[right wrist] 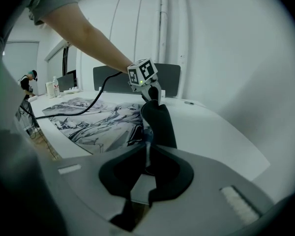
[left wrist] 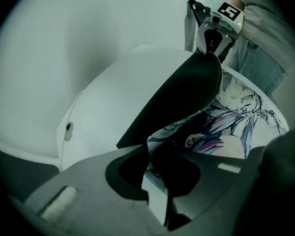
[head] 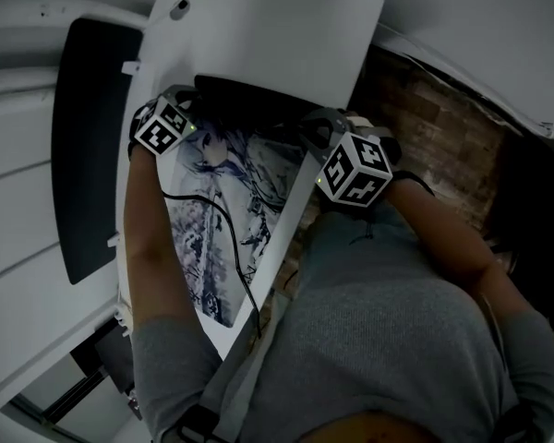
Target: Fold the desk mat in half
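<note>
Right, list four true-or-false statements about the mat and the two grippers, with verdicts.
1. The left gripper and the right gripper both pinch the desk mat's edge. True.
2. The desk mat lies wholly flat on the table. False: the gripped end is lifted and curls over, showing its black underside.
3. The mat's top face is plain black. False: it bears printed artwork.
4. A black cable lies across the mat. True.
</note>
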